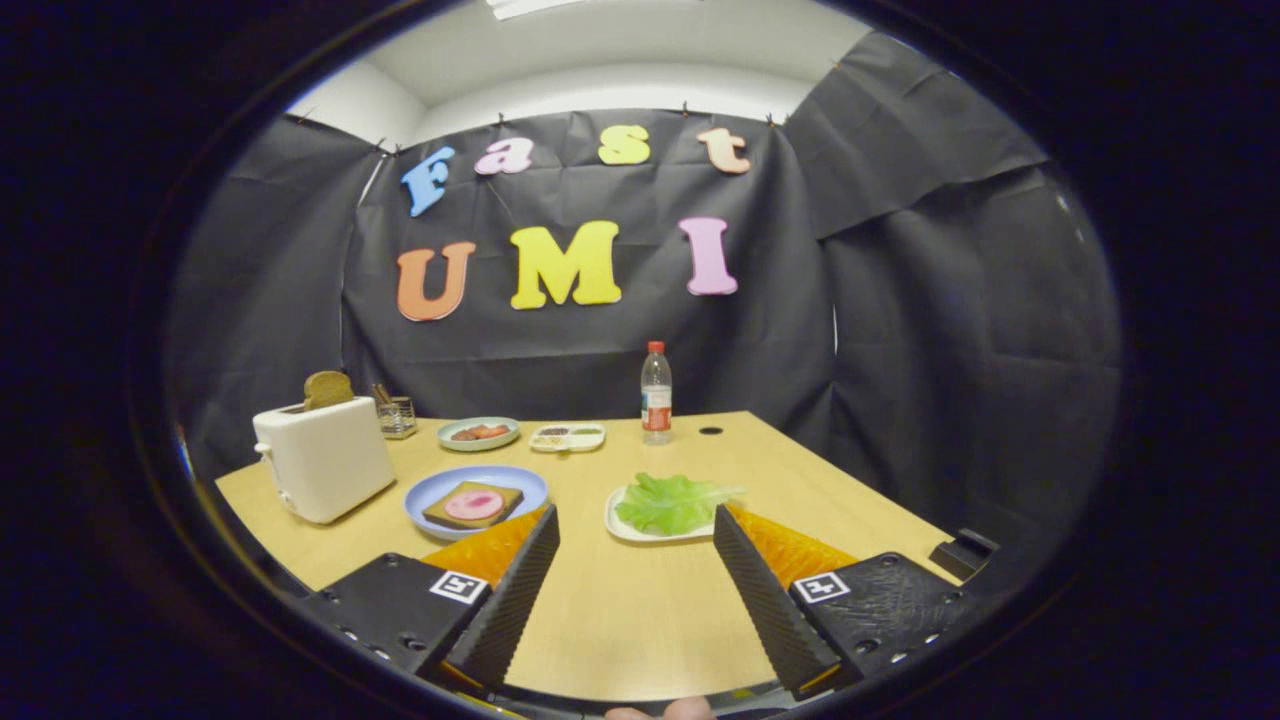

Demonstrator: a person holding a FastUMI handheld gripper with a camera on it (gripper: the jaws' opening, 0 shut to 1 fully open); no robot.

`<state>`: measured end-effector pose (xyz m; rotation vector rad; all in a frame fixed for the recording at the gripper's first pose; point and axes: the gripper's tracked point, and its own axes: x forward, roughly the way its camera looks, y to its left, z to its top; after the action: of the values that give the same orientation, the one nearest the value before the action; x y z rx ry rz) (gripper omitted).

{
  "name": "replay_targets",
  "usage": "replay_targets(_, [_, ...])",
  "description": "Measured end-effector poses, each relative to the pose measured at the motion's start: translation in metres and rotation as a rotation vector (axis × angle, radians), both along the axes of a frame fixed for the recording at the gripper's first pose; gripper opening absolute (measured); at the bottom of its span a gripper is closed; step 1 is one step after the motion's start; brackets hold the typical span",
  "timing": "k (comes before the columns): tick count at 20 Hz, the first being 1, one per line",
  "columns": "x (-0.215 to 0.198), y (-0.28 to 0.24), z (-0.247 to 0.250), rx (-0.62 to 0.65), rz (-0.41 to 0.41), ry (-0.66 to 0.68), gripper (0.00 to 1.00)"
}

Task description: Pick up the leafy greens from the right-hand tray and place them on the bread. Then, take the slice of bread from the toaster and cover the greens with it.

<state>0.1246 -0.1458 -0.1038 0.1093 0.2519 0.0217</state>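
Leafy greens [672, 501] lie on a small white tray [622, 524] just ahead of my fingers, nearer the right fingertip. To the left, a blue plate [432, 489] holds a slice of bread [474, 506] with a pink round of ham on top. Further left stands a white toaster [324, 459] with a brown slice of bread [328, 389] sticking up from its slot. My gripper [636, 525] is open above the wooden table [620, 620], with nothing between its fingers.
At the back of the table stand a water bottle [656, 393], a green plate with food [478, 433], a small divided white tray [567, 437] and a wire holder [397, 416]. A black object [962, 553] sits at the table's right edge.
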Motion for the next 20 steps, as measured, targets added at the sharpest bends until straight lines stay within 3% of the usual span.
replay_targets(7, [0.103, -0.057, -0.032, 0.246, -0.099, 0.208, 0.95])
replay_targets(11, [0.144, -0.063, -0.054, 0.390, -0.135, 0.322, 0.96])
replay_targets(15, [0.167, -0.058, -0.077, 0.534, -0.168, 0.412, 0.95])
replay_targets(20, [0.182, -0.068, -0.095, 0.613, -0.213, 0.459, 0.96])
